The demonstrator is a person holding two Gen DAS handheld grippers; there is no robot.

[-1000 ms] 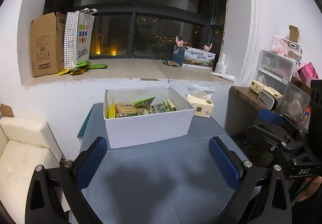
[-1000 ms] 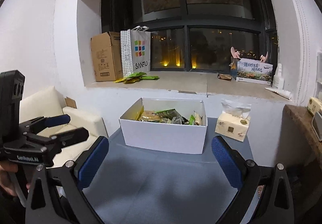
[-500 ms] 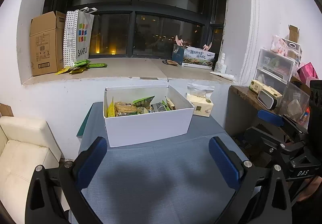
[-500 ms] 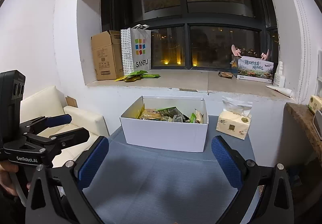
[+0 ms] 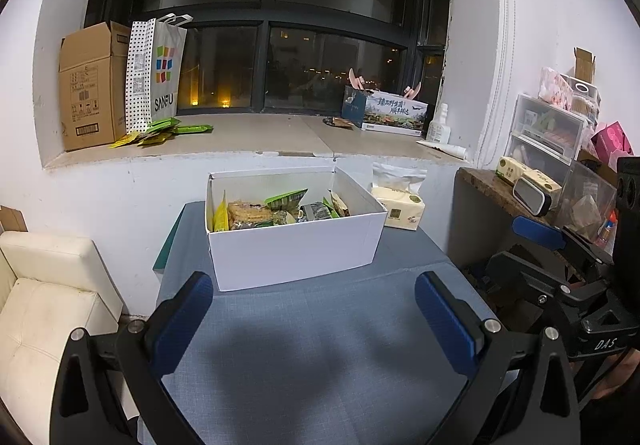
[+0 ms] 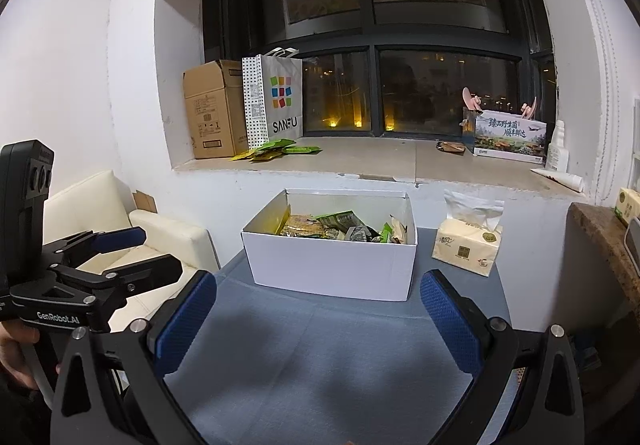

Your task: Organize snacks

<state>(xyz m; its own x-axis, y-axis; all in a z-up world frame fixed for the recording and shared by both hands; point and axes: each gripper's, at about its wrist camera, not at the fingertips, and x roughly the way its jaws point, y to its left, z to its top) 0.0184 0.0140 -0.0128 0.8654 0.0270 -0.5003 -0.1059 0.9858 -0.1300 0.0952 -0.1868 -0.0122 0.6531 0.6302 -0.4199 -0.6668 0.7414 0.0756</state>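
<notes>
A white open box [image 5: 294,245] [image 6: 332,265] stands at the far side of a blue-grey table [image 5: 320,345] [image 6: 316,361]. Several snack packets [image 5: 280,207] [image 6: 340,225], green, yellow and tan, fill it. More green and yellow packets [image 5: 158,129] [image 6: 280,149] lie loose on the windowsill. My left gripper [image 5: 314,309] is open and holds nothing, hovering over the table's near part. My right gripper [image 6: 318,313] is open too, with nothing between its blue pads. Each gripper shows at the edge of the other's view.
A tissue pack [image 5: 398,205] [image 6: 468,245] sits right of the box. The sill holds a cardboard box [image 5: 90,85], a SANFU paper bag [image 5: 156,73] and a printed carton [image 5: 394,111]. A cream sofa [image 5: 44,305] stands left; a cluttered shelf with clear drawers [image 5: 548,137] is right.
Both views have crept slightly forward and the box sits marginally higher in frame. Both grippers stay open and nothing was picked up.
</notes>
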